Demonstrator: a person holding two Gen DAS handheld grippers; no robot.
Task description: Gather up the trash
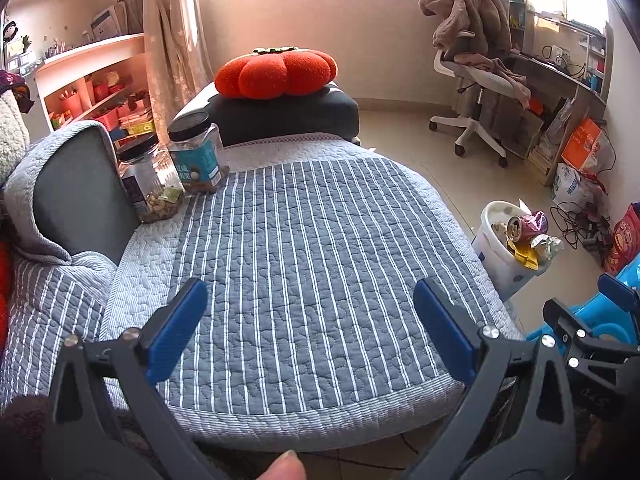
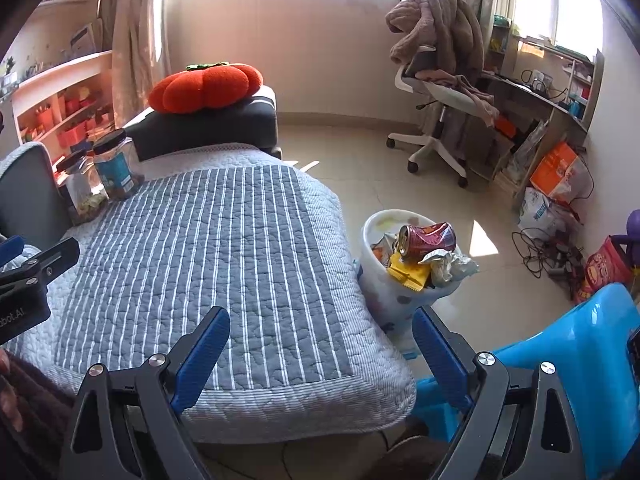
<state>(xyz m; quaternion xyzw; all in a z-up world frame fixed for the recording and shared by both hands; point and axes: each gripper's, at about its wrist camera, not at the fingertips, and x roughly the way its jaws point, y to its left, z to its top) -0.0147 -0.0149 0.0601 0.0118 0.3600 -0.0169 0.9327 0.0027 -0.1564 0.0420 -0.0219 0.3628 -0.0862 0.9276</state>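
Observation:
A white bin (image 2: 384, 300) stands on the floor beside the quilted seat, heaped with a crushed red can (image 2: 428, 240), a yellow wrapper (image 2: 408, 274) and a silvery wrapper (image 2: 452, 266). The left wrist view shows the same bin (image 1: 494, 248) and can (image 1: 526, 226) at the right. My left gripper (image 1: 312, 300) hovers open over the grey striped quilt (image 1: 304, 248), nothing between its blue pads. My right gripper (image 2: 322, 330) is open and empty too, over the quilt's right corner (image 2: 240, 280), with the bin just beyond its right finger (image 2: 434, 344).
Two black-lidded snack jars (image 1: 176, 168) stand on the quilt's far left, by a grey cushion (image 1: 80, 196). An orange pumpkin pillow (image 1: 276, 74) lies on a dark seat. A blue plastic chair (image 2: 568, 360) is at my right; an office chair (image 2: 436, 120), boxes and cables fill the right side.

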